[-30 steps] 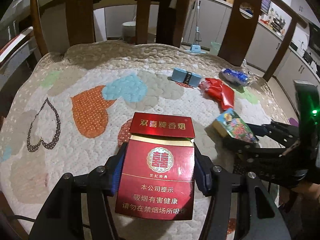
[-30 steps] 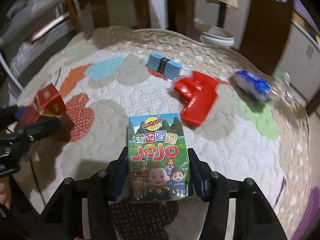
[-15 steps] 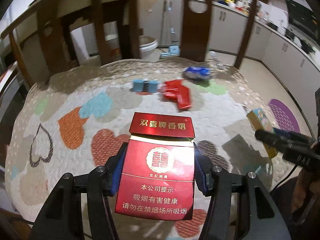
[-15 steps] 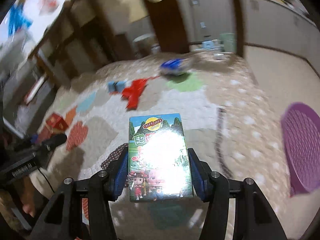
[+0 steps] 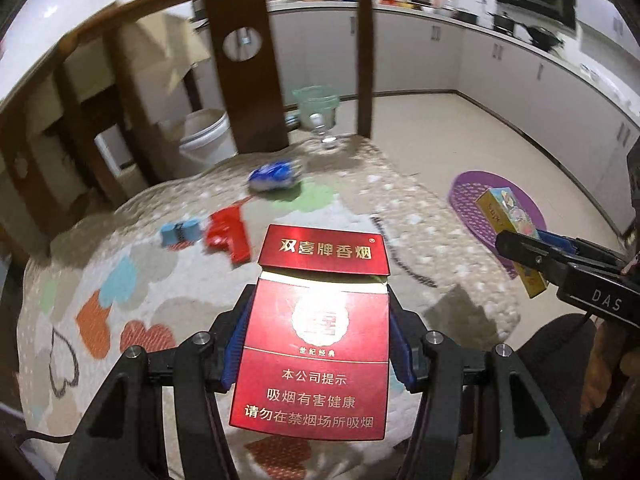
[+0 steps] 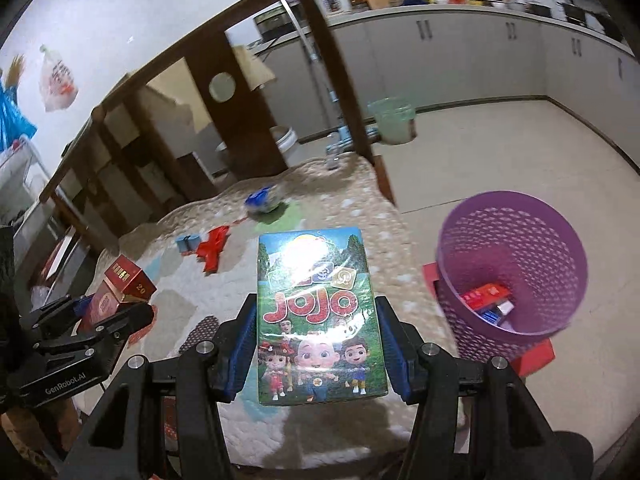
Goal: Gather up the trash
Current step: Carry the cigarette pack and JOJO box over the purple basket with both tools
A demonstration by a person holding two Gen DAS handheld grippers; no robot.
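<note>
Cigarette pack [image 5: 316,344] in left jaws, JOJO box [image 6: 320,320] in right, purple basket [image 6: 508,232] nearby

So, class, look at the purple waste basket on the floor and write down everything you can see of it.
The purple waste basket is a round, tapering bin that looks like plastic, its wall pierced all over with small holes. It stands upright and open-topped on the pale floor beside the quilted bed, apparently on something flat and red. Inside lie a few small boxes, red and blue. Neither gripper touches it; in the left wrist view the right gripper's box partly overlaps it.
</note>
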